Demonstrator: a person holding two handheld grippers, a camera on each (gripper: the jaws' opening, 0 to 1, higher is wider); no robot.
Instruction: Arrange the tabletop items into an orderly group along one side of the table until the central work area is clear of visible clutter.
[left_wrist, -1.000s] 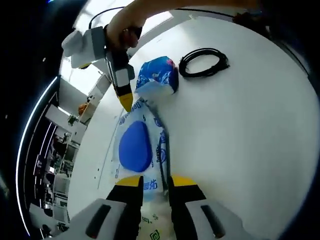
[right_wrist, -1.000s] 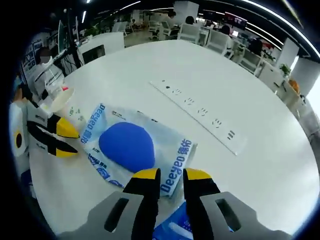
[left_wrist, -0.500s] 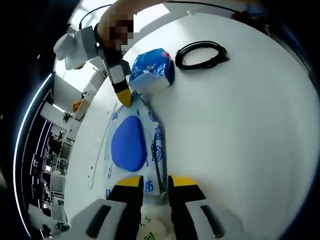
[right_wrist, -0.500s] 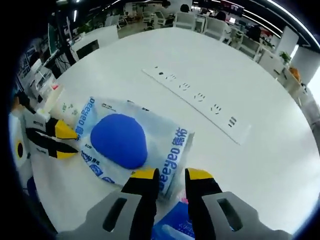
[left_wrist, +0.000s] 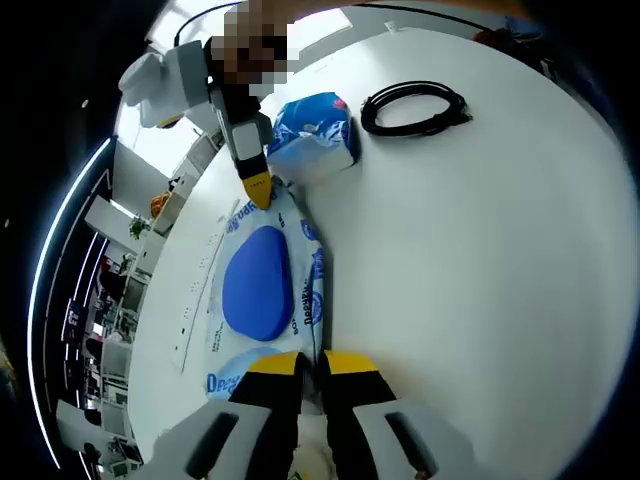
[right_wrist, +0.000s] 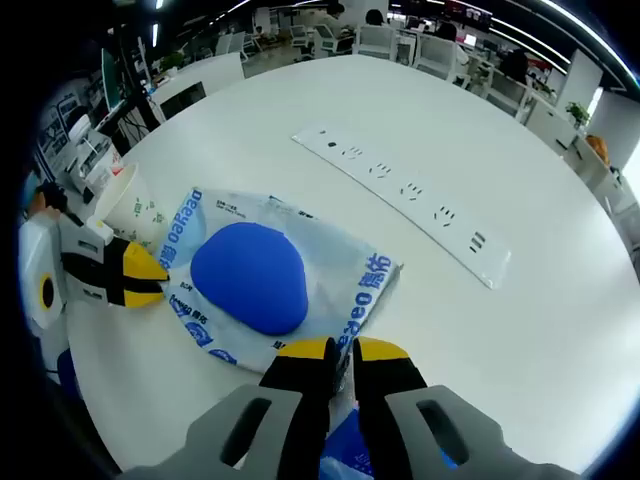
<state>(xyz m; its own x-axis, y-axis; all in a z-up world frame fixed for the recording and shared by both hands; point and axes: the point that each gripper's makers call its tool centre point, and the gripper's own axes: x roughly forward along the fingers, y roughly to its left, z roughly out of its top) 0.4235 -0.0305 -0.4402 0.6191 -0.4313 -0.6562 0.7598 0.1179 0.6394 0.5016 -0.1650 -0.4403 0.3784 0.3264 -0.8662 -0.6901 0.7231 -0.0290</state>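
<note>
Broad white round table (right_wrist: 520, 150), most of it bare, with a long white power strip (right_wrist: 400, 200) lying flat at the far side in the right gripper view. Nearer, a flat plastic packet (right_wrist: 300, 280) printed in blue, a rounded blue pad (right_wrist: 250, 290) sealed inside, lying between the two grippers in the middle of the table.

Looks light, floppy and slick: likely to sag and fold if lifted by one edge, so better taken at opposite edges, on the flat film margin rather than over the bulging pad, and kept low or slid.

Beyond the packet in the left gripper view, a soft blue-and-white tissue pack (left_wrist: 315, 140), touching or just beside the packet's far end, and further right a coiled black cable (left_wrist: 415, 108), well apart. A paper cup (right_wrist: 130, 205) at the left, just beside the packet.

Left gripper (left_wrist: 311, 362) pinched narrow on the packet's near edge. Right gripper (right_wrist: 342, 350) likewise clamped on the opposite edge.
</note>
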